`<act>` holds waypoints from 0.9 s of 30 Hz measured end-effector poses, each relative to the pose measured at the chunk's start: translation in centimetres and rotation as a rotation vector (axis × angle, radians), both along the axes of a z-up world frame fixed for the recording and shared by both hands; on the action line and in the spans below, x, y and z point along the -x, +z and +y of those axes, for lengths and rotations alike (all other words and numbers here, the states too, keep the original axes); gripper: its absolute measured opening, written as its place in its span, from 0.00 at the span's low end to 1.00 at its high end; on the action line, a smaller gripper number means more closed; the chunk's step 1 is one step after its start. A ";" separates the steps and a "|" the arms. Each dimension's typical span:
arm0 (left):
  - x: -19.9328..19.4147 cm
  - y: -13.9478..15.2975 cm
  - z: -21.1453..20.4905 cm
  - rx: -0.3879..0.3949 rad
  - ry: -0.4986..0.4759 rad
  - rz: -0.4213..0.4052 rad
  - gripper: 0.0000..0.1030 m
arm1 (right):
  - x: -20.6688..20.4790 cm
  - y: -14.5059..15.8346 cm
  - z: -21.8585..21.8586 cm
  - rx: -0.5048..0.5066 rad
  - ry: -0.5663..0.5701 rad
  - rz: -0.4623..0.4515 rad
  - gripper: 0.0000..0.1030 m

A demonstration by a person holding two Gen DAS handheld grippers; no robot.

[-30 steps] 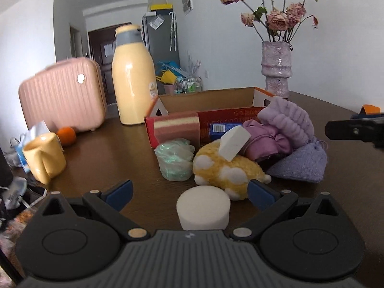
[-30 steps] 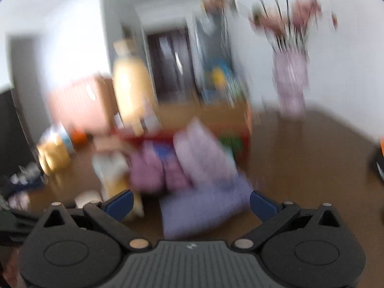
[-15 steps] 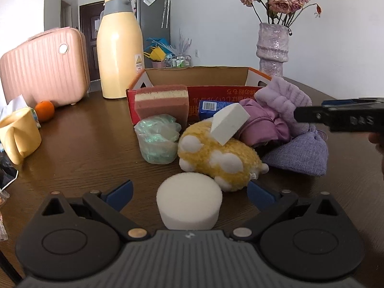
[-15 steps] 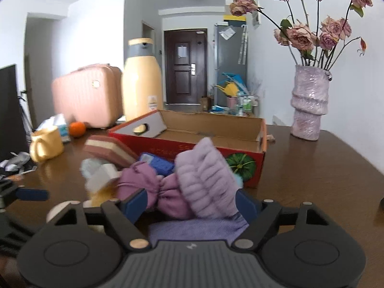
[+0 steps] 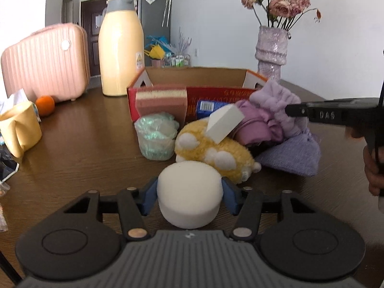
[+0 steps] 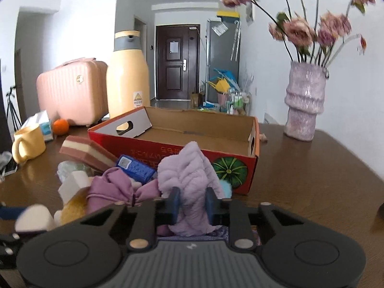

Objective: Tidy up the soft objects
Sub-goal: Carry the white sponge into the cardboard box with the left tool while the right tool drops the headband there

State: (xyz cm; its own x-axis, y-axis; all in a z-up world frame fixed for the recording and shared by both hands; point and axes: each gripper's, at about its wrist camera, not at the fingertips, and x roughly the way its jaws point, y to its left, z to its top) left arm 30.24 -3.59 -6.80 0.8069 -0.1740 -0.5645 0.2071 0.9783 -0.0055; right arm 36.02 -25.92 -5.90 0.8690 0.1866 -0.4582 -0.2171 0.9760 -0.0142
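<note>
On the brown table, a round white sponge (image 5: 189, 201) sits between the pads of my left gripper (image 5: 189, 192); its jaws are closing and the pads press the sponge's sides. Behind it lie a yellow plush (image 5: 211, 151), a white wedge sponge (image 5: 224, 126), a green pouf (image 5: 156, 136), a pink layered sponge (image 5: 160, 103), a magenta cloth (image 5: 254, 124) and a lavender pouch (image 5: 292, 156). My right gripper (image 6: 191, 202) has its jaws closing, pinching a fluffy lilac cloth (image 6: 189, 168). The open cardboard box (image 6: 204, 132) stands just behind the pile.
A tall yellow flask (image 5: 121, 45), a pink suitcase (image 5: 45, 64), an orange (image 5: 45, 105) and a yellow mug (image 5: 19, 129) stand to the left. A lilac vase (image 6: 303, 103) of flowers is at back right. A person's hand (image 5: 374, 168) holds the right tool.
The left jaws have come in from wide apart onto the round sponge. The right gripper has moved into the pile and its jaws have narrowed onto the fluffy lilac cloth.
</note>
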 end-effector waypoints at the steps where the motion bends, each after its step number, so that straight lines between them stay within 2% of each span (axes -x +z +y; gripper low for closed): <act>1: 0.4 0.3 -0.1 0.000 0.001 -0.010 0.55 | 0.5 0.1 0.2 0.018 0.002 -0.011 0.16; 4: 1.6 1.2 -0.3 -0.009 0.016 -0.049 0.55 | 2.6 0.9 0.6 0.044 -0.002 -0.057 0.09; 14: 8.1 4.6 -0.5 0.006 0.046 -0.193 0.55 | 13.1 3.9 1.0 0.034 -0.001 -0.173 0.09; 22: 13.6 5.2 -0.2 0.019 0.055 -0.259 0.55 | 21.5 2.9 2.8 -0.026 0.026 -0.211 0.08; 27: 16.6 5.6 0.0 0.024 0.065 -0.313 0.55 | 25.6 2.5 2.7 -0.097 -0.005 -0.308 0.08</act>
